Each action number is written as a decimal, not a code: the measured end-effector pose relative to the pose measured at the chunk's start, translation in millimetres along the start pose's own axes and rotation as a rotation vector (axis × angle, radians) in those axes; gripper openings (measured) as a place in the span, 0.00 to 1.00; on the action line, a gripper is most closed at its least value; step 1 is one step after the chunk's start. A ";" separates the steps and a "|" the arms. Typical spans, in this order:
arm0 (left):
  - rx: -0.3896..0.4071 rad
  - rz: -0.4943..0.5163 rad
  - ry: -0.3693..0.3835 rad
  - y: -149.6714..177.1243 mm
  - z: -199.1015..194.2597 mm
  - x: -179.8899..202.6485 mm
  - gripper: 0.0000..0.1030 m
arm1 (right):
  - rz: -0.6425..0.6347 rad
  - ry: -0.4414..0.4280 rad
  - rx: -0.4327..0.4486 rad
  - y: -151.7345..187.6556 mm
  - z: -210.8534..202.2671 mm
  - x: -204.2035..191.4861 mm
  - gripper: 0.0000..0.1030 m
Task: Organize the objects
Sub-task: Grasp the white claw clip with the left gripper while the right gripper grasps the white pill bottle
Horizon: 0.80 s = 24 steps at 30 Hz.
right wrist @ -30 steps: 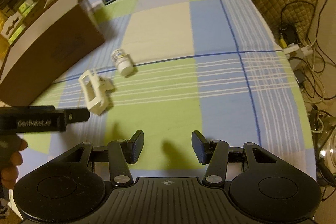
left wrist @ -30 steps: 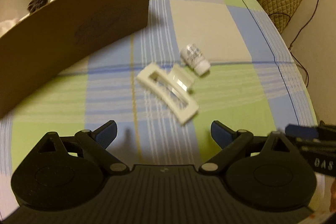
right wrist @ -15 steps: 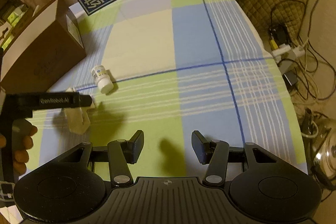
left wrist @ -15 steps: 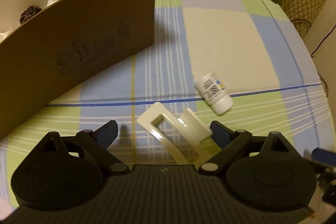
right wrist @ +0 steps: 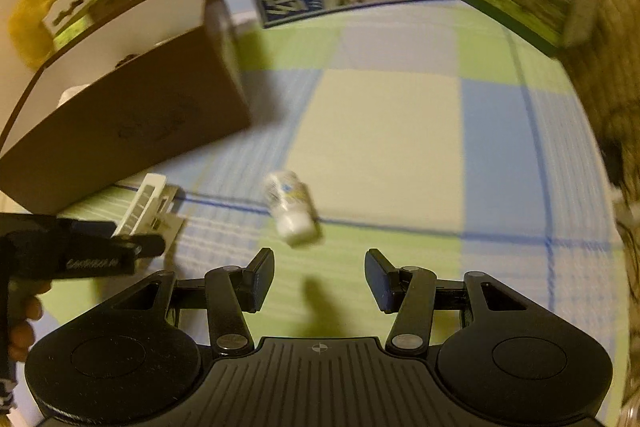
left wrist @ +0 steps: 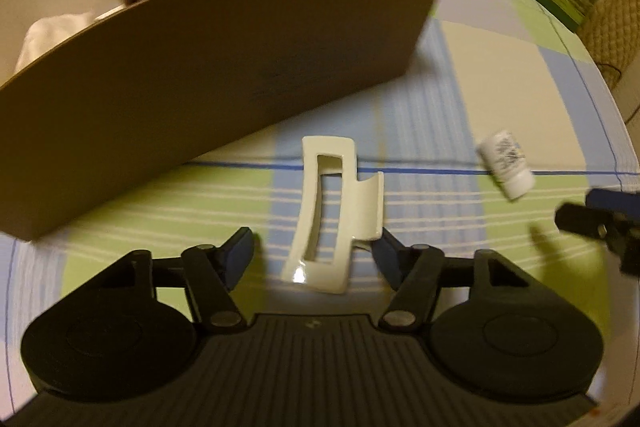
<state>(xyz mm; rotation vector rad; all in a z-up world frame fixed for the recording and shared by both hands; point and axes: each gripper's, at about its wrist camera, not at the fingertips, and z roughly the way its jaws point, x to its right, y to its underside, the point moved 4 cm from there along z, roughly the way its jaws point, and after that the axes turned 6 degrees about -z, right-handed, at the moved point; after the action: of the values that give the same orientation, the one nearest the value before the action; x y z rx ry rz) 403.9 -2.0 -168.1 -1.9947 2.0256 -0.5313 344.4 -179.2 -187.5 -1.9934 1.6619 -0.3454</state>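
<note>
Fingers (left wrist: 240, 255) apart both sides: L round hair clip (left wrist: 334, 215), brown box (left wrist: 208, 75) just behind; R near bottle (right wrist: 290, 205).

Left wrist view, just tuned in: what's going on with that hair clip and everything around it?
A person is tidying loose items on a checked tablecloth with two handheld grippers. The left gripper is open with the cream hair clip lying between its fingers, not yet clamped. The right gripper is open and empty, pointed at the small white bottle lying on its side. The brown box just beyond already holds a few things.
</note>
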 end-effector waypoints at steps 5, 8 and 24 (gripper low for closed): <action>-0.001 -0.004 -0.004 1.1 -4.9 -15.3 0.54 | -0.078 -0.003 0.013 -14.9 23.8 -12.5 0.46; 0.014 0.018 0.004 -0.8 -8.1 -15.8 0.57 | -0.104 0.000 0.010 -20.5 37.6 -16.0 0.46; 0.037 0.083 0.016 -14.4 3.1 1.0 0.36 | -0.137 -0.010 0.004 -21.3 47.6 -25.1 0.23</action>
<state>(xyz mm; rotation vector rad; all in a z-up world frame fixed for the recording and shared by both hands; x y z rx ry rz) 418.2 -3.2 -164.7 -1.8820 2.0822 -0.5645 380.9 -141.8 -212.4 -2.1083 1.5210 -0.3873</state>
